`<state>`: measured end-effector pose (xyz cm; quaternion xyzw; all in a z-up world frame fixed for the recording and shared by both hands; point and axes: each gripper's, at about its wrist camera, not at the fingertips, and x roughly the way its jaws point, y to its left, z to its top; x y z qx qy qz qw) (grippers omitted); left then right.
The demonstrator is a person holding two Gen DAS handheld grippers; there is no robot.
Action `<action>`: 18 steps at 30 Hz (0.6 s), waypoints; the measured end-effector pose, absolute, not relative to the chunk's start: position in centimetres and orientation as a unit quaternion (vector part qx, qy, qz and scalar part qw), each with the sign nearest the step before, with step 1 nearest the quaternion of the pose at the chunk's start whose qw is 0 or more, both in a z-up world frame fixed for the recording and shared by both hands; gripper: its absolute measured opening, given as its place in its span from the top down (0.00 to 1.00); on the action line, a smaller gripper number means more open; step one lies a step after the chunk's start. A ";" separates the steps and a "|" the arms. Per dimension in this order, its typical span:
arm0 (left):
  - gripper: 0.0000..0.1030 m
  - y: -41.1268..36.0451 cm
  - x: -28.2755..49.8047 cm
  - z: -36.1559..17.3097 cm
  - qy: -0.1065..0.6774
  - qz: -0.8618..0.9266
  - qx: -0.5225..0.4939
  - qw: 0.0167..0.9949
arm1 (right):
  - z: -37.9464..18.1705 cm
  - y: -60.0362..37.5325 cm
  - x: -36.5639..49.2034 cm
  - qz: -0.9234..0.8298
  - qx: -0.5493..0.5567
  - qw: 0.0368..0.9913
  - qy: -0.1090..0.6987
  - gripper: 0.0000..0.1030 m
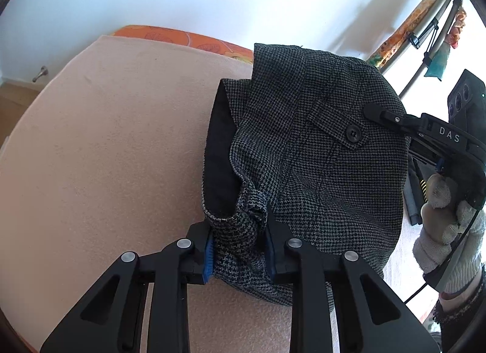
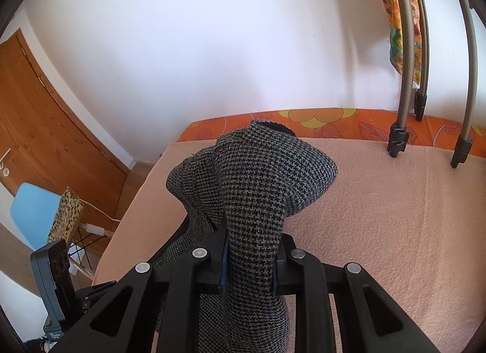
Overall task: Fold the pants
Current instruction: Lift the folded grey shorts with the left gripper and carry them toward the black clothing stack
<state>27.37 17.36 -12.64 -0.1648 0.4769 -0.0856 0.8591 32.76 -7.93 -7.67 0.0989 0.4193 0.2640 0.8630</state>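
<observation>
Above the bed, pants are held bunched, clamped by left hand-held gripper and right hand-held gripper. Risk: thick fabric slipping out, fold skewed by uneven tension.

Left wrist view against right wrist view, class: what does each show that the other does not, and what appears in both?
Only the left wrist view shows the buttoned pocket flap, the black lining and a gloved hand holding the right gripper. Only the right wrist view shows the wooden door, the blue chair and a leopard-print item. Both show the houndstooth pants pinched between fingers, the pink blanket and the orange floral sheet.
</observation>
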 end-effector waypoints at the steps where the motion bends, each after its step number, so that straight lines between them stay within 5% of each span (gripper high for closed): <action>1: 0.77 17.1 27.5 -12.3 0.473 -0.086 -0.166 0.861 | -7.6 -8.0 32.7 0.264 0.101 0.863 0.419 0.82; 18: 0.78 9.0 24.5 -5.8 0.411 -0.167 -0.106 0.890 | -0.5 -16.1 28.7 0.239 0.083 0.899 0.357 0.82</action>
